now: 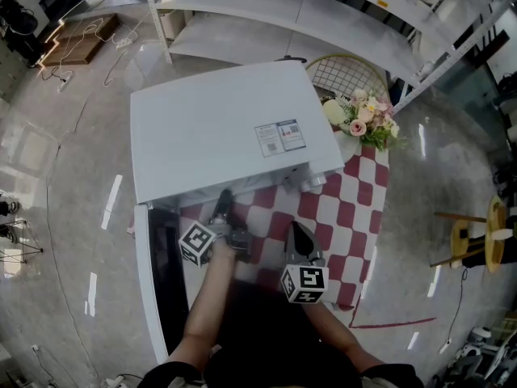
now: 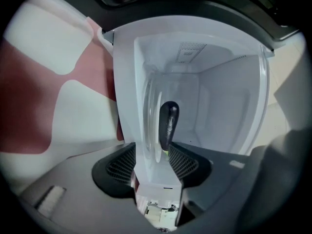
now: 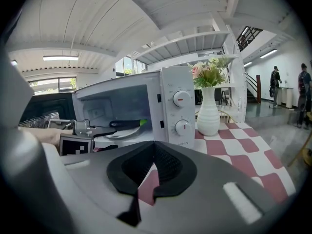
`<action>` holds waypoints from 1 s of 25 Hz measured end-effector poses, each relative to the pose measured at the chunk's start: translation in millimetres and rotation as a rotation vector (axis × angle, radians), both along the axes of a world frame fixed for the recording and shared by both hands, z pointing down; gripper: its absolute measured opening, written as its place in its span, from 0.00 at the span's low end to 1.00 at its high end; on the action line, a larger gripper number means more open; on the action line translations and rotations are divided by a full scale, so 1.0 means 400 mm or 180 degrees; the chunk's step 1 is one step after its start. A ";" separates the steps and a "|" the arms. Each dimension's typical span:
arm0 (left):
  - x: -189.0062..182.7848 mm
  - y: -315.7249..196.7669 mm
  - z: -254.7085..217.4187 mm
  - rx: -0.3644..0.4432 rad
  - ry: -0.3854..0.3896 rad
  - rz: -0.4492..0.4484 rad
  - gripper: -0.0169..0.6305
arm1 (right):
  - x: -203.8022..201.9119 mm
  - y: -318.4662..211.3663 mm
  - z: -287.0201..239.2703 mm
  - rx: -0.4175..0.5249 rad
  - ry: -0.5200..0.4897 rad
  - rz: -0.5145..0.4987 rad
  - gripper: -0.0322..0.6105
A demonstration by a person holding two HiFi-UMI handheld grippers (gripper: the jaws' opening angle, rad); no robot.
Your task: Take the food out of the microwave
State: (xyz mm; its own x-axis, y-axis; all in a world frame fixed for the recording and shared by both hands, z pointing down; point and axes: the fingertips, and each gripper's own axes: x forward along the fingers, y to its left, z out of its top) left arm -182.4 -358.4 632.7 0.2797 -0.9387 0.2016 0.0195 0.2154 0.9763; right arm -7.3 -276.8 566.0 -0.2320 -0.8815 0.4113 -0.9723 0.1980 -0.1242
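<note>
Head view showed a white microwave [image 1: 218, 128] on a red-and-white checked cloth [image 1: 355, 208], its door [image 1: 144, 281] swung open to the left. The left gripper [image 1: 224, 204] reached into the oven's mouth. The right gripper [image 1: 297, 237] hung back over the cloth, short of the oven front and apart from the left one. Flowers [image 1: 367, 124] stood at the oven's right.

Left gripper view, rolled on its side, looked straight into the white cavity. The jaws stood wide apart, released. Ahead, in line with the gap between them, lay the food [image 2: 168, 123], a dark, long piece with a green near end. It rested on the glass plate [image 2: 151, 111] inside the oven, and neither pad pressed on it.

Right gripper view showed that gripper's jaws drawn together at the tips, with only the cloth visible below them and nothing grasped. Beyond them the food lay on the plate in the open cavity, with the left gripper's fingers at the plate's edge. The two dials [image 3: 181, 99] and a white vase [image 3: 208, 113] stood to the right.
</note>
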 end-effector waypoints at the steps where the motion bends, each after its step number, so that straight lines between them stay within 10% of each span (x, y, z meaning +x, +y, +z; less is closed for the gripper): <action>1: 0.000 -0.001 0.004 -0.0024 0.0015 -0.0003 0.34 | -0.001 0.000 0.001 -0.0006 0.0000 -0.0003 0.05; 25: 0.005 0.006 0.002 -0.0089 0.0002 -0.0033 0.12 | 0.003 0.001 0.022 -0.0087 0.0029 -0.0019 0.05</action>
